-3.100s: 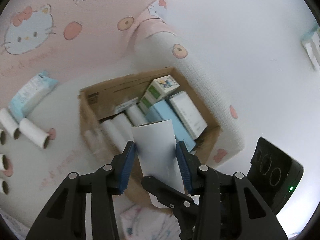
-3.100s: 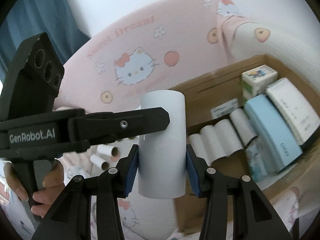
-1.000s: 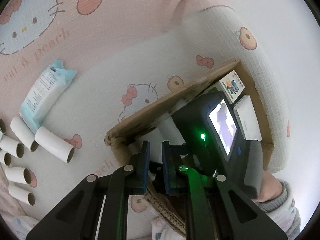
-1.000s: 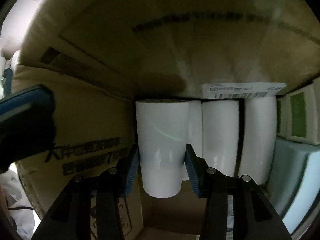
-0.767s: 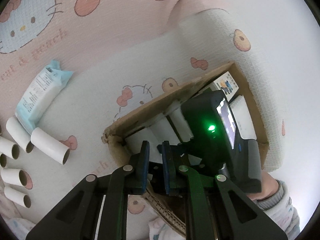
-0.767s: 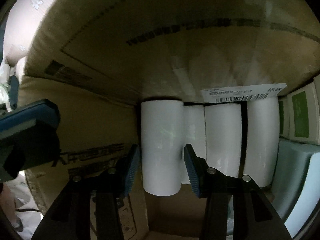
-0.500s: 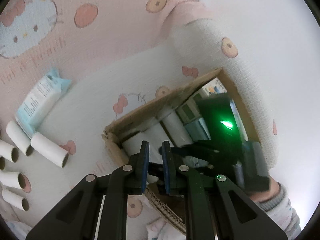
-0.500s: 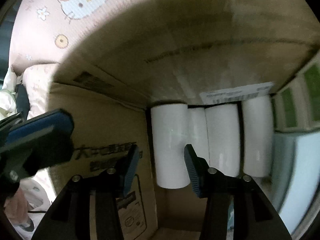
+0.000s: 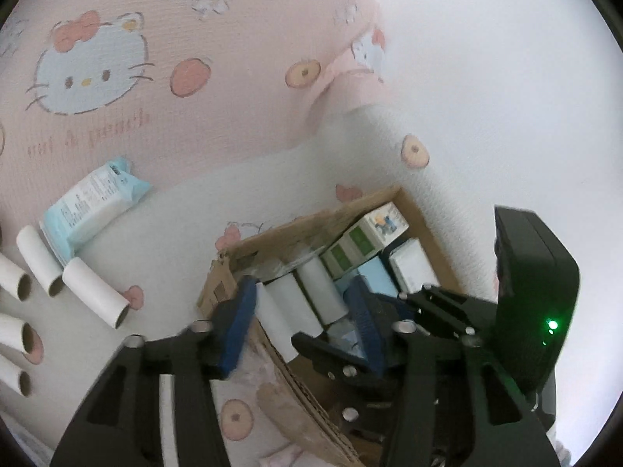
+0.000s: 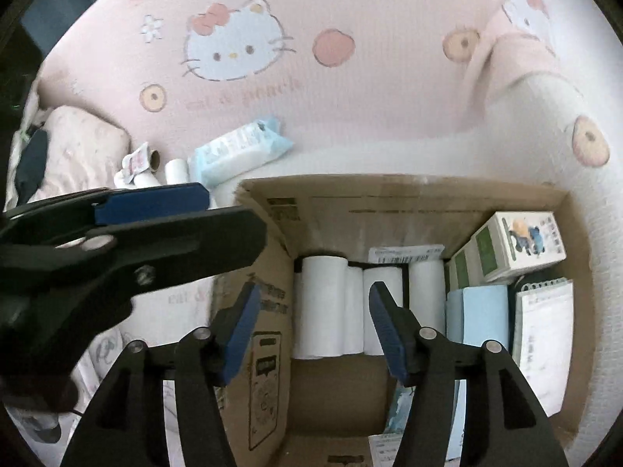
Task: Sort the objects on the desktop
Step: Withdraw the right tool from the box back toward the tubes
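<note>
**Roll delivered, both grippers freed**

Standing upright at the left end of its row, the white cardboard paper roll that the right gripper held a second ago now rests inside the brown corrugated cardboard box, touching the box's left wall and the three matching white rolls beside it. The right gripper's blue-padded fingers, which were clamped on that roll, are now spread wide and hold nothing, and the camera has drawn back from deep inside the box to a view over its rim. The left gripper, nearly shut a second ago, has also opened wide and is empty, hovering over the near corner of the box.

To the right of the rolls sit a green-and-white carton, a pale blue flat box and a white spiral notepad, so the sorting appears well along. Judging from this, one placement is finished and the next pick is due.

Outside the box, on the pink and white cartoon-cat bedspread, more white paper rolls lie on their sides in a loose cluster, just beside a pale blue tissue pack. These look like the remaining items, and the left gripper is the nearer one to reach them.
</note>
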The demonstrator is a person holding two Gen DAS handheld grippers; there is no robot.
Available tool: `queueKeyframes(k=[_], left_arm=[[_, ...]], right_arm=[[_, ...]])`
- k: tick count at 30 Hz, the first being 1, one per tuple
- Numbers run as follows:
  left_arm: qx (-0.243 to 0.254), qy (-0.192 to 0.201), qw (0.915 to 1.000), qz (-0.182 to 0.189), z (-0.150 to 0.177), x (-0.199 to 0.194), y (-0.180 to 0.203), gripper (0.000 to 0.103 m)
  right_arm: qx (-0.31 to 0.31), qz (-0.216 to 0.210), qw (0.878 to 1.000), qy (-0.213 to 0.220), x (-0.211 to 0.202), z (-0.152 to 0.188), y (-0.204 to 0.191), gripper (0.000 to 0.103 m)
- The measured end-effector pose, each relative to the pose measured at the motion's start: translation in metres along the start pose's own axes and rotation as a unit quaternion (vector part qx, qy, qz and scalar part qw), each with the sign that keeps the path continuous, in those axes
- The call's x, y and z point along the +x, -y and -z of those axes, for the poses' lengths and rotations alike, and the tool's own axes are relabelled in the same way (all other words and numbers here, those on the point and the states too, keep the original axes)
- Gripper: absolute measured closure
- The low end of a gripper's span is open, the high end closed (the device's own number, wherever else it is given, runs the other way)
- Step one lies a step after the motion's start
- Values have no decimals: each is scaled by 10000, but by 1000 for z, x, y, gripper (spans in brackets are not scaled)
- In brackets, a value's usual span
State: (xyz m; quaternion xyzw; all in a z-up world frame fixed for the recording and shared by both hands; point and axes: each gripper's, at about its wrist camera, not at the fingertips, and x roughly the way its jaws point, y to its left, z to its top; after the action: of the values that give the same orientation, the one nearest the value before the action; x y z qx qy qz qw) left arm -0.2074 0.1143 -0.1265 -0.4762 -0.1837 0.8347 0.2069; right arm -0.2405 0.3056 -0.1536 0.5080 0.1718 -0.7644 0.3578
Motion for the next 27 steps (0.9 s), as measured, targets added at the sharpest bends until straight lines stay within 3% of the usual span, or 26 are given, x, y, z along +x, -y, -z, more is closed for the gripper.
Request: queueKeyframes(k=[2, 5, 10, 16, 18, 22, 27], left_arm=[[-198, 81, 9998, -22, 6, -5, -5, 97], [-277, 289, 9992, 70, 16, -16, -9, 98], [-284, 487, 9984, 24, 33, -37, -12, 98], [-704, 565, 9954, 322, 62, -59, -32, 98], [-624, 519, 9961, 340, 71, -64, -34, 98], [-423, 511, 9978, 37, 87, -70, -40, 98], [-873, 512, 9945, 274, 107, -71, -70, 98]], right_arm=[[25, 57, 9997, 226, 3, -2, -13, 47], [-80, 175, 9987, 478, 3, -3, -34, 47], [-468, 501, 9908, 1167, -29, 12, -55, 47], [-388, 349, 9814, 1846, -56, 30, -74, 44], [-317, 320, 9796, 1960, -58, 35, -81, 43], [-127, 419, 9766, 2105, -64, 46, -90, 40], [-53, 948, 9719, 2154, -61, 50, -102, 36]])
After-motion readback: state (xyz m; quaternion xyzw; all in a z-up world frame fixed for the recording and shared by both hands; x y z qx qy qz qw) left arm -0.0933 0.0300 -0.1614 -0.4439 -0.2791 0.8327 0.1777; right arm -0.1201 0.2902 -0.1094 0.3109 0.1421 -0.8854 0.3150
